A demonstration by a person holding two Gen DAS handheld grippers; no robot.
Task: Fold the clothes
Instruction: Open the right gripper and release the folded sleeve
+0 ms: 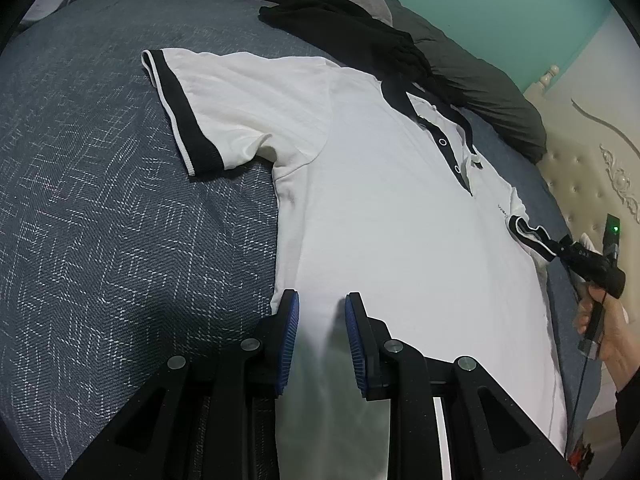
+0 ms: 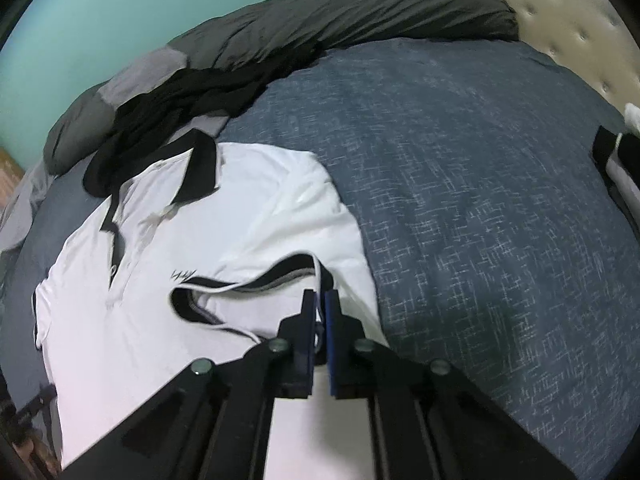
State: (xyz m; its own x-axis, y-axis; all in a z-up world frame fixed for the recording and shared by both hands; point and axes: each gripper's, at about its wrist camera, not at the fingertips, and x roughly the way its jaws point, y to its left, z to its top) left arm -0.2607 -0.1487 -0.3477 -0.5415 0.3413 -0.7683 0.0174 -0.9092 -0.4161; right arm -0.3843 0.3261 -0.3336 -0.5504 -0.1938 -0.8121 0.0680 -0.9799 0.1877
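Observation:
A white polo shirt (image 1: 400,208) with a black collar (image 1: 404,96) and black cuffs lies face up on the blue-grey bedspread (image 1: 120,220). Its left sleeve (image 1: 224,112) is spread flat. My left gripper (image 1: 322,298) is open low over the shirt's lower left side, with its blue pads either side of the white cloth. My right gripper (image 2: 320,298) is shut on the black-banded cuff of the right sleeve (image 2: 256,282), which is lifted and drawn in over the chest (image 2: 160,320). In the left wrist view this gripper (image 1: 554,250) shows at the right, held by a hand (image 1: 608,336).
A crumpled black garment (image 1: 352,28) lies just beyond the collar. A dark grey duvet (image 2: 340,12) is bunched along the far side. A cream tufted headboard (image 1: 592,168) stands to the right. Bare bedspread (image 2: 480,200) stretches right of the shirt.

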